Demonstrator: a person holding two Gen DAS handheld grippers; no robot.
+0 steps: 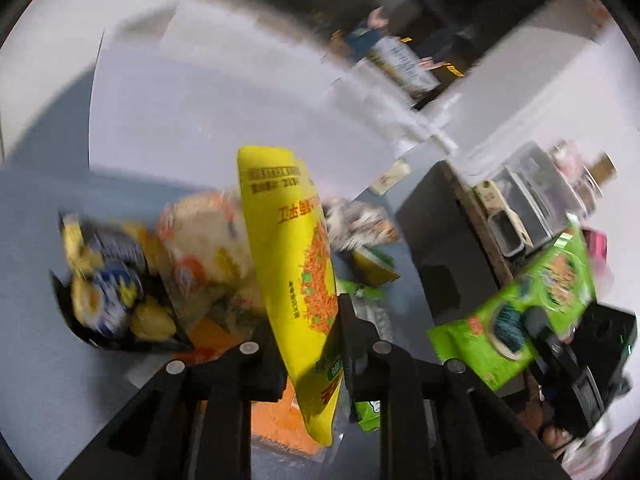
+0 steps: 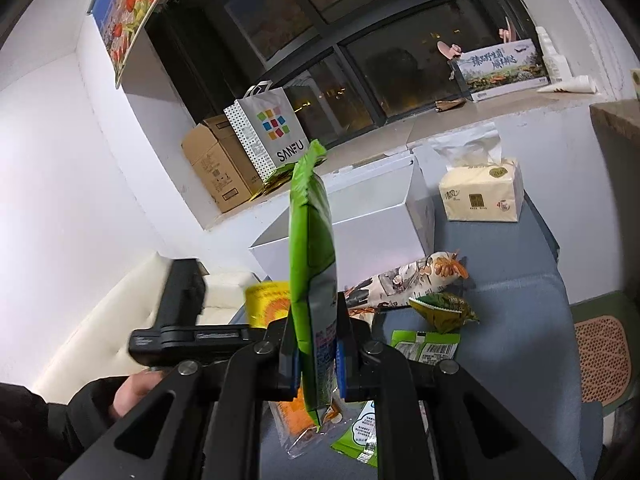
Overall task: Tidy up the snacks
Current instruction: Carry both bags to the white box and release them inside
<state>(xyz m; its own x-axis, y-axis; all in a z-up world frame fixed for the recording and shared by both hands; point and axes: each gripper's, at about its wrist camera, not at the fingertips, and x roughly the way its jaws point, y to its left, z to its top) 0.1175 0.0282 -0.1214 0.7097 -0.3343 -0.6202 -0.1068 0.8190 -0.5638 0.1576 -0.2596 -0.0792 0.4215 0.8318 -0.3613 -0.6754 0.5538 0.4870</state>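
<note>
1. Blue-grey surface (image 2: 512, 320) below a dark window carries loose snacks: a floral packet (image 2: 404, 280), a small green pouch (image 2: 444, 310).
2. Left claw (image 1: 306, 344) grips a yellow snack bag (image 1: 288, 272), lifted above a black basket (image 1: 80, 320) already holding several packets.
3. Right claw (image 2: 318, 354) pinches a green snack bag (image 2: 312, 264) upright in the air.
4. Sorting looks partway done; several packets remain scattered.
</note>
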